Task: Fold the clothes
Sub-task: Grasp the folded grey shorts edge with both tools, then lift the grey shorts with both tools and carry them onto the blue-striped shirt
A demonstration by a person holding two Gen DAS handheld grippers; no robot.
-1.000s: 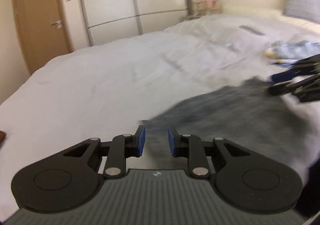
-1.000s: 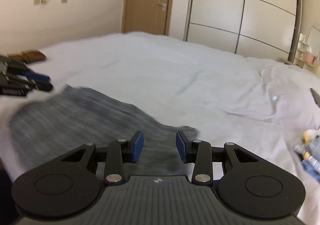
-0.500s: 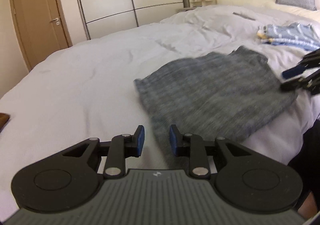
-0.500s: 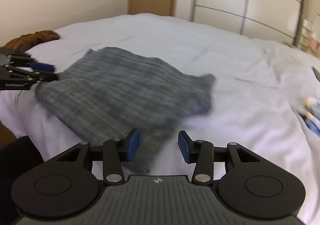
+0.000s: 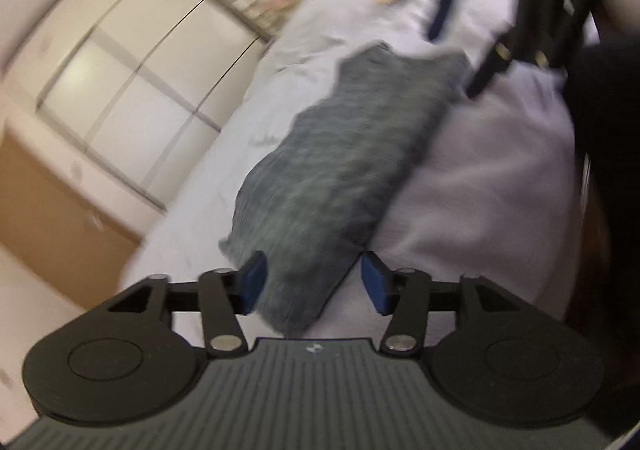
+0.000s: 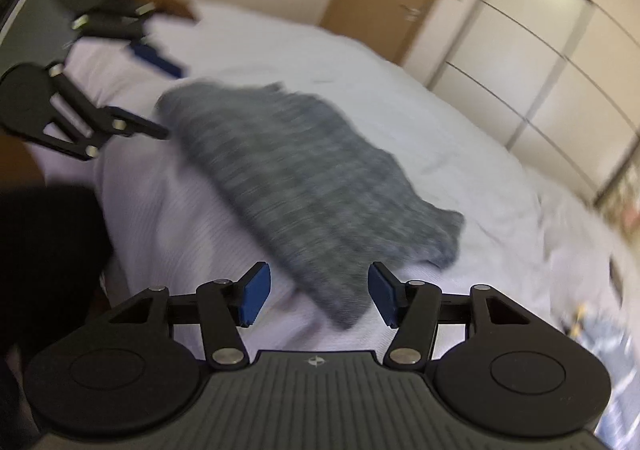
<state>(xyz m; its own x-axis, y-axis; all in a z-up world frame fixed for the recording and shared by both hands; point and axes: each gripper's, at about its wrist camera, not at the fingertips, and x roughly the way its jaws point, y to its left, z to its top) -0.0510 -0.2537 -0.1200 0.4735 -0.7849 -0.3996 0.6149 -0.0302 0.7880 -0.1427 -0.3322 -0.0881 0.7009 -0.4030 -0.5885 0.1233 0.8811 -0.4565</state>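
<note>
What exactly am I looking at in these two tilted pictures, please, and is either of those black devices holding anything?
There is no robot here: a person holds a hand-operated gripping tool in each hand, and a wide-angle camera on each one looks forward along its two blue-padded fingers. That is why the room looks bent and tilted.

One picture is from the left tool, the other from the right tool. Each camera also catches the other tool at the edge of its view.

Both look down on a bed with a pale cover. A grey garment lies on it, with one end in front of each tool. Both tools are open and neither holds anything; the garment lies free. Striped blue clothing shows at the edge, blurred.
</note>
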